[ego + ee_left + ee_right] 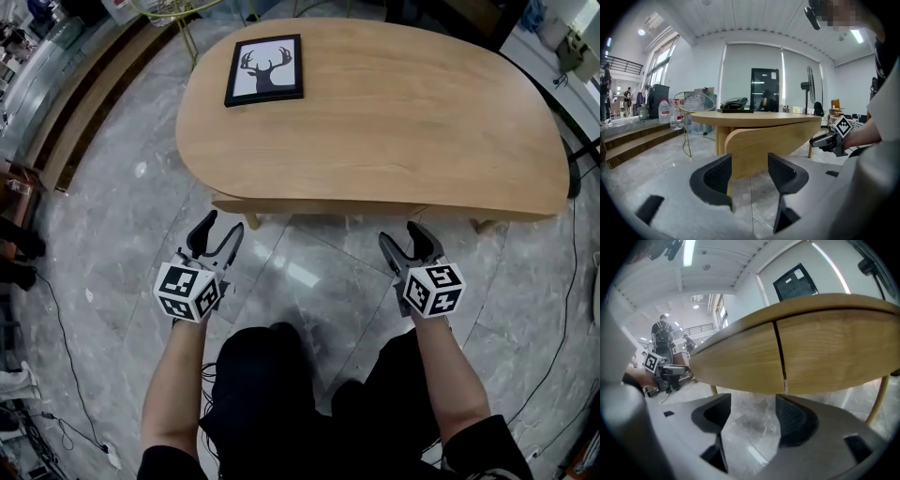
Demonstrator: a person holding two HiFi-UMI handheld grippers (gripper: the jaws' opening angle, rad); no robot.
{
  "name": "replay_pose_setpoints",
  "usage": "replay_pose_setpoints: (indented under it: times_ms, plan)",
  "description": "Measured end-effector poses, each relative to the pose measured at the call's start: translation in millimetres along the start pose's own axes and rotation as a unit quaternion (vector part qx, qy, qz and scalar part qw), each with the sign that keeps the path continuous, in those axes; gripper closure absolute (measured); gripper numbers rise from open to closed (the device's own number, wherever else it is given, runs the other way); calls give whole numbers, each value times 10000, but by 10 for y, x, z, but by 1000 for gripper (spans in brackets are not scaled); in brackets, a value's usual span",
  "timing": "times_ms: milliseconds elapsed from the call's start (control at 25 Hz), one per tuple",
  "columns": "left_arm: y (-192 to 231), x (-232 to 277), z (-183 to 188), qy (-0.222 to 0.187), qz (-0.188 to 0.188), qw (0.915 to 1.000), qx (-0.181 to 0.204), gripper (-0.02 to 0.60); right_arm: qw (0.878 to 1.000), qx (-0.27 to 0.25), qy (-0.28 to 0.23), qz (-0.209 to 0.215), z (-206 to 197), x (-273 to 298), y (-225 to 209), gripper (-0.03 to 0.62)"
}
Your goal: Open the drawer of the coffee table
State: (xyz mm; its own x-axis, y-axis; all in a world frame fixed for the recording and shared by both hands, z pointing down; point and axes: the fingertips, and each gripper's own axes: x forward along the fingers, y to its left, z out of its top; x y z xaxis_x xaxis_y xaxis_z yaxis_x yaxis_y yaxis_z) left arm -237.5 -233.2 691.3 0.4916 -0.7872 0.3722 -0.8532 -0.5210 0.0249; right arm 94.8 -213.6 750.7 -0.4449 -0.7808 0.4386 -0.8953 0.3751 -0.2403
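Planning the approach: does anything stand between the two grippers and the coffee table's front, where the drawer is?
Nothing visible does. Only marble floor lies between the left gripper, the right gripper and the coffee table's front panel. Both grippers have open, empty jaws and stop short of the wood.

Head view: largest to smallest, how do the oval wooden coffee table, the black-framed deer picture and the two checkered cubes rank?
1. Oval wooden coffee table
2. Black-framed deer picture
3. Marker cube on the left gripper and marker cube on the right gripper: alike; both nearest the camera.
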Motion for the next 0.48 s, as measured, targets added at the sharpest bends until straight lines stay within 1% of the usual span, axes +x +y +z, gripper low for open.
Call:
replay_pose_setpoints:
  times_ms: [120, 200, 320, 480]
  plan:
    - [7, 54, 5, -21, -37, 10000, -35, 311, 9995, 289, -59, 74, -39, 87, -8, 256]
    - [19, 83, -1, -14, -58, 10000, -30, 307, 9991, 387, -97, 129, -35, 152, -8, 233]
    - [34, 84, -7, -20, -79, 9999, 98, 317, 9989, 433, -110, 172, -28, 242, -7, 203]
    - [61, 86, 6, -54, -16, 9996, 265, 342, 9969, 705, -304, 194, 5, 312, -61, 186]
